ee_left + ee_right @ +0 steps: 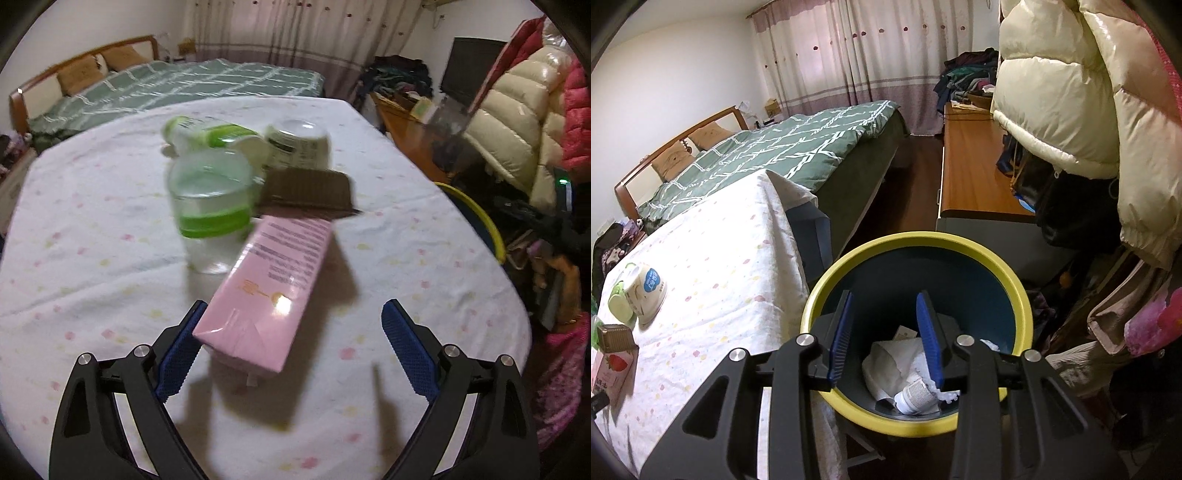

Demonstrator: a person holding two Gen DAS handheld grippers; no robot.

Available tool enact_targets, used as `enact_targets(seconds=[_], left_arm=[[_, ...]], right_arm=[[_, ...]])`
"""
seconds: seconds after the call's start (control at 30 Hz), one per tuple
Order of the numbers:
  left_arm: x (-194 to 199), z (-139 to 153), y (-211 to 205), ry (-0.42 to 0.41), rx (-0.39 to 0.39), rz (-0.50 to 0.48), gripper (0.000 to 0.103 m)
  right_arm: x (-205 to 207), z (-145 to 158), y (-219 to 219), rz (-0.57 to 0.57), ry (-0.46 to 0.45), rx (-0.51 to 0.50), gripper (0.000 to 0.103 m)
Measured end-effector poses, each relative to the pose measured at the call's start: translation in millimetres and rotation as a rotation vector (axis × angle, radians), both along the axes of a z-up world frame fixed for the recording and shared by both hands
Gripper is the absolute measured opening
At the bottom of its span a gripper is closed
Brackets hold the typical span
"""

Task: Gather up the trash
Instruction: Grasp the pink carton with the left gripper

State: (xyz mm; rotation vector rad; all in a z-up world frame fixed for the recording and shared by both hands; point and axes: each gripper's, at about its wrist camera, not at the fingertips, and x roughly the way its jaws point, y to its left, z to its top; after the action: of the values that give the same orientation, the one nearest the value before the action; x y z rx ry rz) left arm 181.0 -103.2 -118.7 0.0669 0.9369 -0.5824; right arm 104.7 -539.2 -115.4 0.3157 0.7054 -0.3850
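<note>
Pink carton (269, 291) lies on the cloth-covered table (92, 258), its near end between the blue pads of the left gripper (291, 354). The jaws stand wide apart and do not press on it; nothing is held. Motion blur prevents a firm reading of contact at the left pad.

Behind the carton, toward 11 o'clock, stands a clear cup with a green band (210, 206). At 12 o'clock lie a brown cardboard piece (306, 188), a white tub (299, 144) and a green-and-white bottle (199, 129), close together.

The right gripper (886, 339) hovers over the yellow-rimmed bin (1015, 280), jaws partly apart, empty. The bin sits off the table edge, at 3 o'clock from the table.

Progress: the bin bottom already holds crumpled white paper (894, 365) and a small tube (916, 397). At least five items remain on the table, so collection is judged to be at an early-to-middle stage. The carton appears to be the next pick.
</note>
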Motion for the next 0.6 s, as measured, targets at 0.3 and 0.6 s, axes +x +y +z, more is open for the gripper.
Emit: enact_targets(seconds=[0.3,0.6], left_arm=[[3.4,-1.0,-24.6,0.045,0.057,-0.001,0.084],[30.4,0.0,-45.7,0.060,0.137,0.016,0.064]], right_arm=[[0.5,-1.2,8.5,0.027,-0.002,0.004,0.034],[0.8,-1.7,9.6,0.028,0.004,0.008,0.034]])
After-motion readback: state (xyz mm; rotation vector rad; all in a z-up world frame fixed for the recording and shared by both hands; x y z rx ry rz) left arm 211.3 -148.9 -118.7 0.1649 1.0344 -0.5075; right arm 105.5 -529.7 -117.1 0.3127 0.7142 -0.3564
